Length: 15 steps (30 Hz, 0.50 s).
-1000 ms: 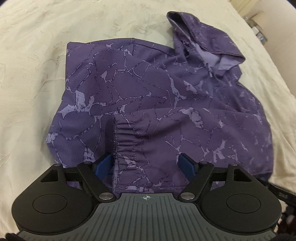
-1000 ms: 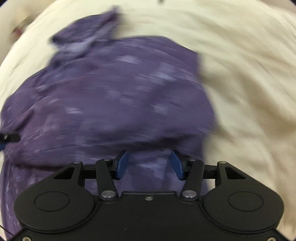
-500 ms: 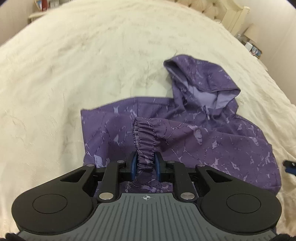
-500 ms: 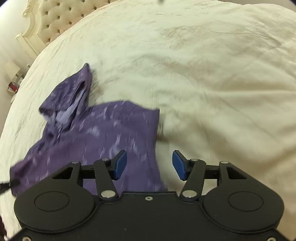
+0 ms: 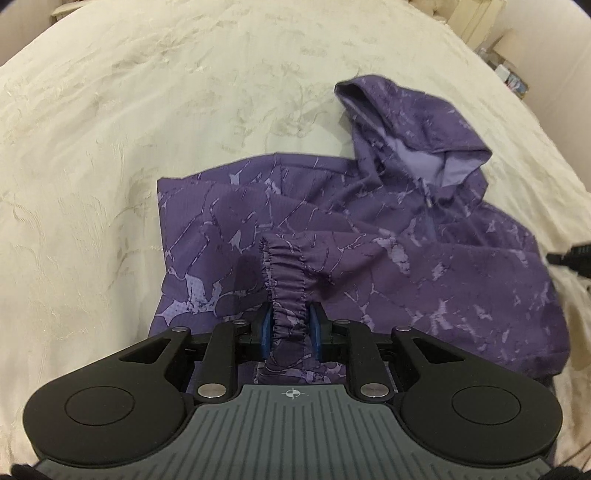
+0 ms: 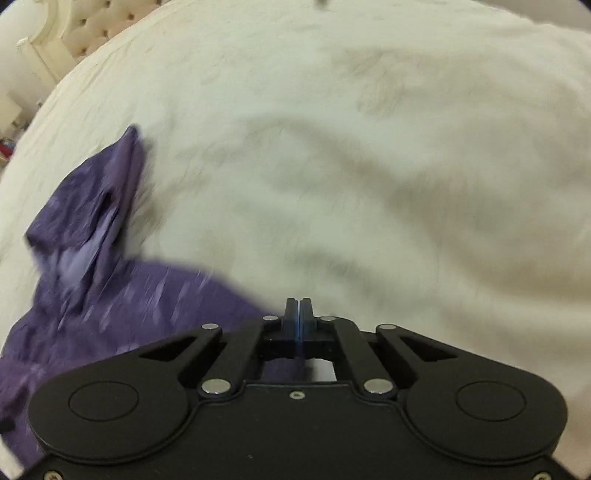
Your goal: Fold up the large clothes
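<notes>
A purple patterned hoodie (image 5: 369, 229) lies partly folded on the cream bedspread (image 5: 147, 110), its hood (image 5: 413, 133) pointing to the far right. My left gripper (image 5: 290, 330) is shut on the gathered elastic sleeve cuff (image 5: 288, 280) and holds it over the hoodie's body. In the blurred right wrist view the hoodie (image 6: 110, 295) lies at the left. My right gripper (image 6: 299, 319) is shut with the pads touching, at the hoodie's right edge; purple fabric shows just below the fingers, but I cannot tell whether any is pinched.
The bedspread (image 6: 369, 147) spreads wide around the hoodie. A tufted headboard (image 6: 88, 26) stands at the far left in the right wrist view. Shelves with small items (image 5: 509, 70) stand beyond the bed's right edge. The other gripper's black tip (image 5: 572, 256) shows at the right.
My left gripper closed on the sleeve cuff and lifted it. My right gripper went from open over the hoodie to shut at its right edge, moving right.
</notes>
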Each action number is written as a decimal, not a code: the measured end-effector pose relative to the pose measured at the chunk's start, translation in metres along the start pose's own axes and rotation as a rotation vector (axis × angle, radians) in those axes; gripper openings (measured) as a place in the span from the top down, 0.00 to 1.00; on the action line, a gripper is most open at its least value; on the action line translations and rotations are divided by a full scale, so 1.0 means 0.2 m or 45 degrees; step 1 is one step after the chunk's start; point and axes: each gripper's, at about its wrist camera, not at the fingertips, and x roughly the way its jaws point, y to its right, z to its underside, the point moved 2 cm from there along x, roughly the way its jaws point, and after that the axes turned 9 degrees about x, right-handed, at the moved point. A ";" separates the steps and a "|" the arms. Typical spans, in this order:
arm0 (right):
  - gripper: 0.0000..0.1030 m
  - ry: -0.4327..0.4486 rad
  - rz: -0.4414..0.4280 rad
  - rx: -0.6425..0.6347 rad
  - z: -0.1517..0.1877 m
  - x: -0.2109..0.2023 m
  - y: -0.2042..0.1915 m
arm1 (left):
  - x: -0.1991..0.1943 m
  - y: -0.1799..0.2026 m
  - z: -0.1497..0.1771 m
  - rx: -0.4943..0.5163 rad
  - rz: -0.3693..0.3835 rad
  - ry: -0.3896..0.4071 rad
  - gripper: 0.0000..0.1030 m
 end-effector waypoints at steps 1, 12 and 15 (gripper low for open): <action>0.96 -0.011 0.020 0.014 -0.04 0.02 0.01 | 0.01 0.00 0.00 -0.001 -0.008 -0.011 0.78; 0.47 -0.007 -0.231 -0.399 0.36 -0.32 -0.29 | 0.06 0.00 0.04 -0.016 0.032 0.011 0.47; 0.45 -0.072 -0.171 -0.492 0.52 -0.31 -0.29 | 0.08 0.04 0.04 0.047 0.073 0.019 0.26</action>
